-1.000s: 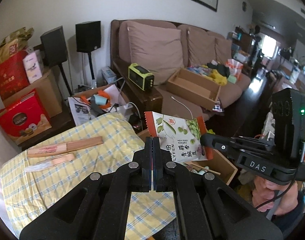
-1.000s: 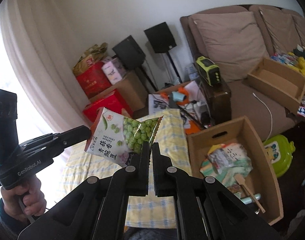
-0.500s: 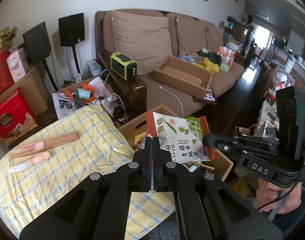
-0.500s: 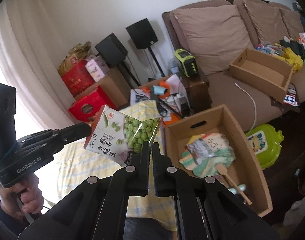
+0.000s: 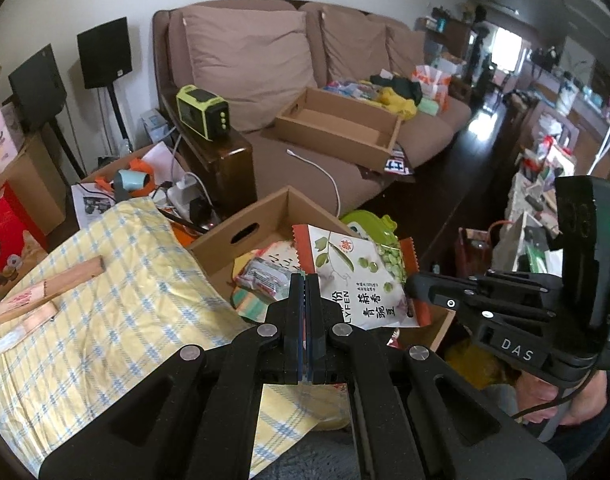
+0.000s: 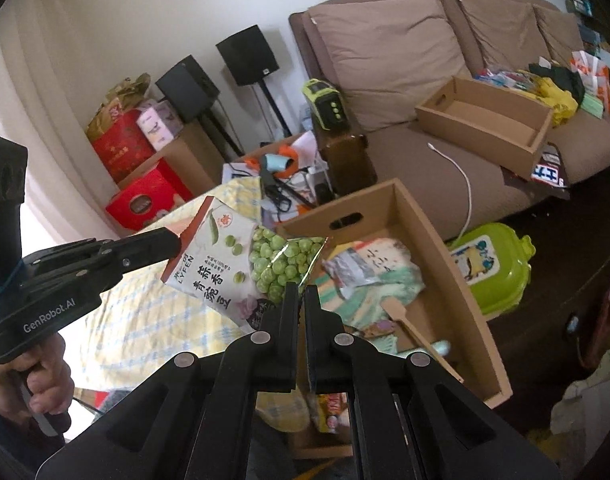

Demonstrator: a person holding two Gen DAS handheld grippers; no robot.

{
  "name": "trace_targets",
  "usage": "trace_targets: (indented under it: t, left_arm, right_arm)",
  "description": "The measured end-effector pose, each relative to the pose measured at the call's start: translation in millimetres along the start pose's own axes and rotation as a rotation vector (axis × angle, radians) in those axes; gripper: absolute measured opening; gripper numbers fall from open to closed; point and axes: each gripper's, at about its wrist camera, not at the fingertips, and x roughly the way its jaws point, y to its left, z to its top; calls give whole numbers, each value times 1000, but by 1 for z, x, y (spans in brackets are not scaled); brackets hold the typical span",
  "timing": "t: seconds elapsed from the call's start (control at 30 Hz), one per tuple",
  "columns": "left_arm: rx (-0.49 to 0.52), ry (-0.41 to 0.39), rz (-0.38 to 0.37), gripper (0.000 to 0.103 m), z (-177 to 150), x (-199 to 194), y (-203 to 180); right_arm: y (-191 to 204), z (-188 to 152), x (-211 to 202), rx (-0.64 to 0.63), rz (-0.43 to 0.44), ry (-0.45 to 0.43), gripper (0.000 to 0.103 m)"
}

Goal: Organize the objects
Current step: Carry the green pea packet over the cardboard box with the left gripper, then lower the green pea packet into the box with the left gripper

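A snack bag of green peas [image 5: 357,276] [image 6: 225,264] hangs in the air, stretched between both grippers. My left gripper [image 5: 305,280] is shut on its left edge, and it shows at the left of the right wrist view [image 6: 175,242]. My right gripper [image 6: 301,292] is shut on the bag's opposite corner; in the left wrist view it reaches in from the right [image 5: 411,290]. The bag hovers over the near end of an open cardboard box [image 5: 241,232] [image 6: 437,240] on the floor. The box holds other snack packs [image 6: 361,268] and a wooden spatula [image 6: 417,332].
A table with a yellow checked cloth [image 5: 117,312] carries two wooden pieces [image 5: 53,284] and borders the box. A green lidded container [image 6: 493,268] sits on the floor beyond it. The brown sofa [image 5: 345,172] holds a second cardboard box [image 5: 337,128] and a white cable.
Both grippers, still holding the pea bag, have come down and moved from over the table toward the floor box. The box now fills more of both views under the bag.
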Motion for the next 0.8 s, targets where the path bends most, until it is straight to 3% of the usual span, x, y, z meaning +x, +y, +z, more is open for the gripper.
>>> trace_targets:
  t: [0.53,0.63,0.7,0.8]
  left_arm:
    - [43,85,4,0,-20,39,-16]
    - [67,100,13,0,-24,45,-22]
    - [88,114,9,0,-25,49,-27]
    - [114,126,18,0,-28,58,-36]
  right_arm:
    - [-25,-39,16,46,-15,43,3]
    - [-36,-46,11,127,3,19,3]
    - [-34,-43,11,69,-24,27,3]
    - [-44,-41,6,108,-23,3,3]
